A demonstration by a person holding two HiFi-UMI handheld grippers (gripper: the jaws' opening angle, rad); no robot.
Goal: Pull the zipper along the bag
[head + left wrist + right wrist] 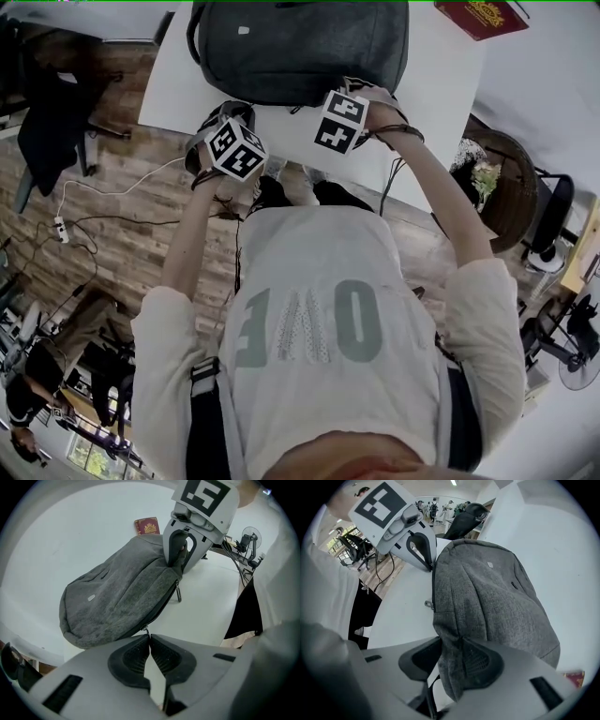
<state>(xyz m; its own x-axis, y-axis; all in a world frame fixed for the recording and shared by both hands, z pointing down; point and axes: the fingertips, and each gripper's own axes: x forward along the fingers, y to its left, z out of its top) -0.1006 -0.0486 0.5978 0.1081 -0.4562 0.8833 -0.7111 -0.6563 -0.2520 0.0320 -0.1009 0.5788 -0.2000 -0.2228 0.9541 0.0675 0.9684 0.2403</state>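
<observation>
Fingers [133, 657] of the left gripper [149, 637] are pressed together. At their tips a sliver of a small metal zipper pull [146, 630] shows, and it seems to be pinched there, though it is too small to be sure. Fingers [482, 660] of the right gripper [452, 644] are held partly apart by a fold of the grey fabric backpack [497, 597], which they clamp at one end. In the head view neither pair of jaws can be seen, because the marker cubes [236, 148] cover them. That frame's top edge also cuts off the far part of the backpack. The backpack lies on its side across the white table [178, 94], close to the edge nearest the person, with the left gripper on its zipper line and the right gripper further along the same side. Counted, there are two grippers, one backpack and two pulls. The second zipper pull [178, 594] hangs loose between the grippers. One dark red booklet [147, 526] lies beyond the backpack, toward the table's far edge.
</observation>
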